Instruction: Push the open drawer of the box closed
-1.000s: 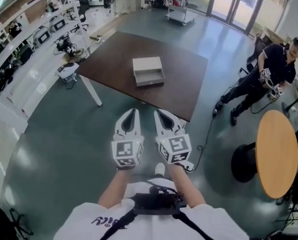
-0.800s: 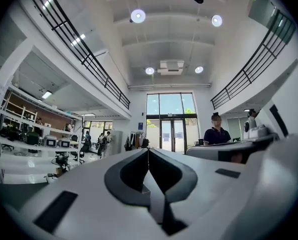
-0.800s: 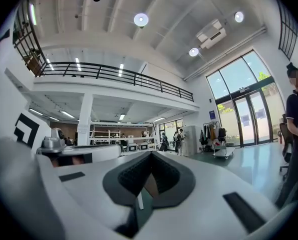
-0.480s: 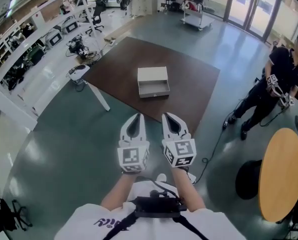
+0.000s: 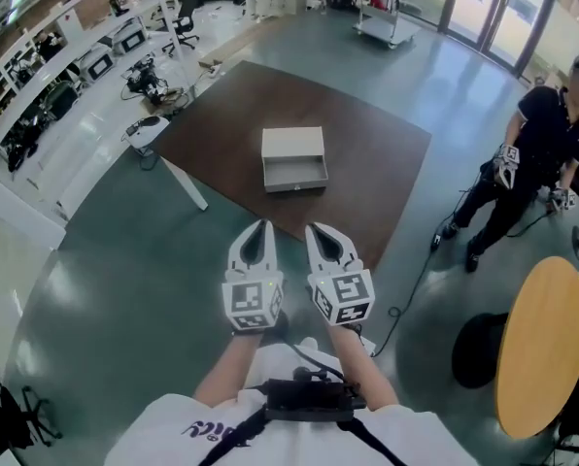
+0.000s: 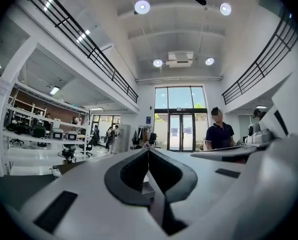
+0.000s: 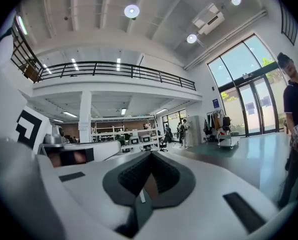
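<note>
A beige box (image 5: 293, 144) lies on the dark brown table (image 5: 367, 153), with its drawer (image 5: 295, 176) pulled out toward me. Both grippers hang side by side in the air, short of the table's near edge and well apart from the box. My left gripper (image 5: 263, 224) is shut with nothing in it. The right gripper (image 5: 315, 227) is shut and empty too. In the left gripper view the closed jaw tips (image 6: 148, 151) point toward the box (image 6: 147, 187), which shows small through the gap lower down. In the right gripper view the tips (image 7: 150, 154) meet as well.
A person in dark clothes (image 5: 540, 139) stands at the right beyond the table. A round wooden table (image 5: 544, 343) and a black stool (image 5: 476, 349) are at the lower right. A cable (image 5: 406, 280) lies on the floor. White shelves with equipment (image 5: 47, 76) line the left.
The view has drawn nearer to the table, so the box looks a little larger and lower. Both grippers stay shut and side by side. The person at the right has shifted stance.
</note>
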A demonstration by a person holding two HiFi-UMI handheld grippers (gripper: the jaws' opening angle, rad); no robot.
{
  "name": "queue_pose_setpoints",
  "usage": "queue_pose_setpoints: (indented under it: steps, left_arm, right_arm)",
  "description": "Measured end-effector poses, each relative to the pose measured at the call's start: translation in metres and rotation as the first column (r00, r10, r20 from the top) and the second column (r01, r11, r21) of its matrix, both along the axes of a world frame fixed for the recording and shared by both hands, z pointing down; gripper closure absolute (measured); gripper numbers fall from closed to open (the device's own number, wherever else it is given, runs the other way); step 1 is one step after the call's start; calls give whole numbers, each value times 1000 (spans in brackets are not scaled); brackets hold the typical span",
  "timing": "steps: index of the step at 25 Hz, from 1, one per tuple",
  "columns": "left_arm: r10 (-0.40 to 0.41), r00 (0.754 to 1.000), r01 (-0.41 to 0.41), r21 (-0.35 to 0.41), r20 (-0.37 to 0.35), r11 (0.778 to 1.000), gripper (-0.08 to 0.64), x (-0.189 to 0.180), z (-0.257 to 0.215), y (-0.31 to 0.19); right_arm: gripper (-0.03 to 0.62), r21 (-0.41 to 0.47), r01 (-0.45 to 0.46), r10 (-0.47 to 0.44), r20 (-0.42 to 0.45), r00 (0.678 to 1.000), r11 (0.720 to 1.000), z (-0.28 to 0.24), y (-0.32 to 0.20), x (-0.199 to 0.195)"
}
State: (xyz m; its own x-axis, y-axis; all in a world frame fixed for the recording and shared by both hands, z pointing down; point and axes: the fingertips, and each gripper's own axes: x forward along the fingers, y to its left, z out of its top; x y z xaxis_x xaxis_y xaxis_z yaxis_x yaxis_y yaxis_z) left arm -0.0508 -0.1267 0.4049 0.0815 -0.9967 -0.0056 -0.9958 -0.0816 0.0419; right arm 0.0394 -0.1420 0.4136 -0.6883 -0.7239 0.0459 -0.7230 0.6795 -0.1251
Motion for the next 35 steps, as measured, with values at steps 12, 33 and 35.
queue_pose_setpoints:
  steps: [12,33,35]
  left_arm:
    - [153,988,-153,78,4,985,551,-25,-25,-155]
    - [349,935,-353,-101,-59,930,551,-98,95,-277]
    - [365,929,-371,-130,-67,920,551,-97,115,-284]
  right_arm:
    - [603,24,-119,120,-31,992,993,-13,-154,-25]
    - [603,-183,-299,274,-150,950,936,116,-262,-75]
    - [603,-220,-317,284,-168,944,923,140,-266,-71]
